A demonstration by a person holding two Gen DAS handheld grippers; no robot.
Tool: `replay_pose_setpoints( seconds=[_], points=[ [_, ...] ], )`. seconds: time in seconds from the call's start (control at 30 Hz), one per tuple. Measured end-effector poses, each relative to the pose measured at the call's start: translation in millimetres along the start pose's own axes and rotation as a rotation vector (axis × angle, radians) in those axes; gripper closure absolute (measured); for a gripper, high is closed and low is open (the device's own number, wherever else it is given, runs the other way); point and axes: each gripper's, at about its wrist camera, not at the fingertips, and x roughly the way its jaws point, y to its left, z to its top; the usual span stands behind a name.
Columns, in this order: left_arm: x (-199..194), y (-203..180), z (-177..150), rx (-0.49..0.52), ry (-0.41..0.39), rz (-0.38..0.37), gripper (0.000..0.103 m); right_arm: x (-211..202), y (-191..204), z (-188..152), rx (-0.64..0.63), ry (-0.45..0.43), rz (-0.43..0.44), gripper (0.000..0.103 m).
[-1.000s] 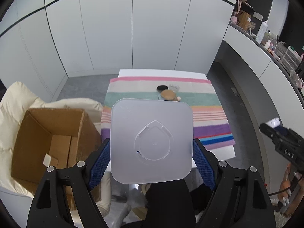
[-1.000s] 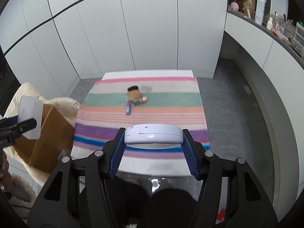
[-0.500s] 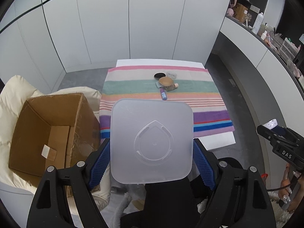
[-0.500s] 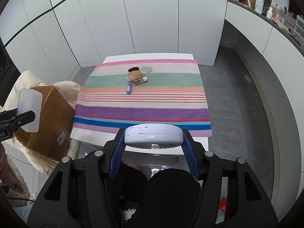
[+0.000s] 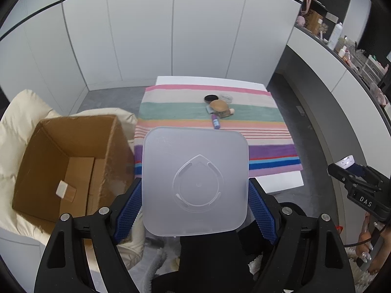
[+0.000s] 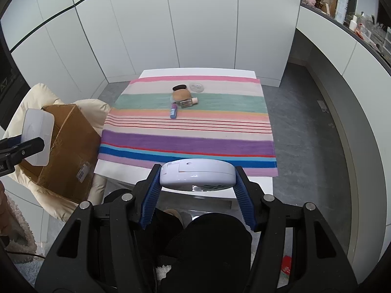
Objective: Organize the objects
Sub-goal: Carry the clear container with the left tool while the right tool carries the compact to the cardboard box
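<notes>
Your left gripper (image 5: 195,195) is clamped on the frosted square lid (image 5: 195,180), your right gripper (image 6: 197,185) pinching the white round case (image 6: 197,174) — keep both level, carry them ahead of the fingers to the striped cloth (image 6: 188,144)

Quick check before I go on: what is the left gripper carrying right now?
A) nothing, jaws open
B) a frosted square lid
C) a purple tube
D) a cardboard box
B: the left gripper has its jaws closed on the sides of a frosted square lid, while the purple tube lies on the striped cloth.
</notes>
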Motion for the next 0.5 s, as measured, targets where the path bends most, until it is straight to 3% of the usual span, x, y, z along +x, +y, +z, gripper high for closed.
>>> replay_pose_setpoints(
  seconds=[0.2, 0.5],
  points=[
    [-11.0, 43.9, -17.1, -0.083, -0.004, 0.055, 0.02, 6.4, 39.2, 10.2, -0.068, -0.007, 0.039, 0.043],
    [-43.6, 120.9, -52.3, -0.235, -0.036, 0.144, 0.02, 13.8, 141.5, 16.1, -0.256, 0.003, 0.158, 0.043]
  ],
)
